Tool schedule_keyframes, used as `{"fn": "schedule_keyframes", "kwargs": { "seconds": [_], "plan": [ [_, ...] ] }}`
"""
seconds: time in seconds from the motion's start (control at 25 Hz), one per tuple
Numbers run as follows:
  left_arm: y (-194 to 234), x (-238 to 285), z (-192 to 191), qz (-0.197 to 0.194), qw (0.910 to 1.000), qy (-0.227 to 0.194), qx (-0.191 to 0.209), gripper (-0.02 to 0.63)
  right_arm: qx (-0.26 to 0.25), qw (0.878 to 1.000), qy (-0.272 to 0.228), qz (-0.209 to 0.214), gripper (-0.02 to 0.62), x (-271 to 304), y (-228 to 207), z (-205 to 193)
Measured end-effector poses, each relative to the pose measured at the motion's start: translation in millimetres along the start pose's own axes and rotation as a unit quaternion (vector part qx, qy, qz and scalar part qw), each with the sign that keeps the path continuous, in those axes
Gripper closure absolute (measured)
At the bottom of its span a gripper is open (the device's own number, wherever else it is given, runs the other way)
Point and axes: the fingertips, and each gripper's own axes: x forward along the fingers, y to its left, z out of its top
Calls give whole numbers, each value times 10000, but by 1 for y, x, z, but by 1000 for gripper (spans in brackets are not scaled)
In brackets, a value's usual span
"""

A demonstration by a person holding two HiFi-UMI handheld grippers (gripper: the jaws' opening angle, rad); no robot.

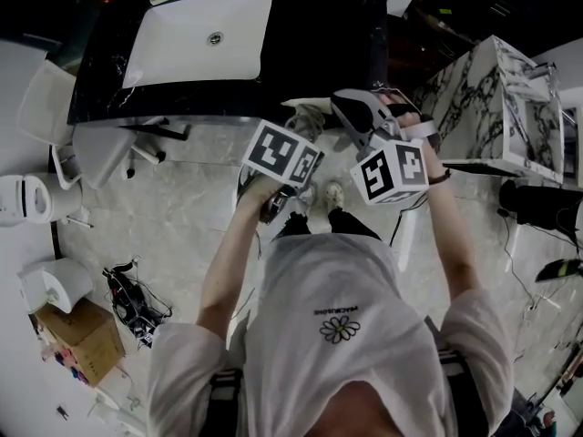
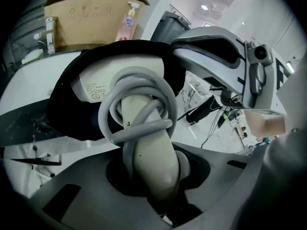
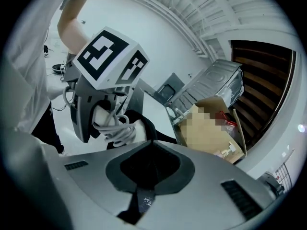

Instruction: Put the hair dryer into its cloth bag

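My left gripper is shut on the handle of the pale hair dryer, which has its grey cord coiled round the handle. The dryer's head sits inside the mouth of the black cloth bag. My right gripper is shut on a fold of the bag's black cloth and holds its edge up beside the dryer. In the head view both marker cubes, left and right, hang close together in front of the person, with the cord showing between them.
A white sink is set in a black counter ahead. A marble block stands at the right. At the left are a white kettle, a cardboard box and tangled cables on the floor.
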Motion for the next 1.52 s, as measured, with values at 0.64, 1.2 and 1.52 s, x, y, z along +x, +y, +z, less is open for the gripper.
{"fn": "schedule_keyframes", "kwargs": {
  "seconds": [0.64,1.2,1.52],
  "plan": [
    [48,25,87,257,9988,-208,-352,485,483,9983,-242,-209,578,7,-25,4],
    [98,41,164,470,9980,-287,-316,479,802,9964,23,-289,578,39,-54,-33],
    [86,31,167,-85,9900,-1264,-624,339,864,9960,13,-234,578,42,-52,-40]
  ]
}}
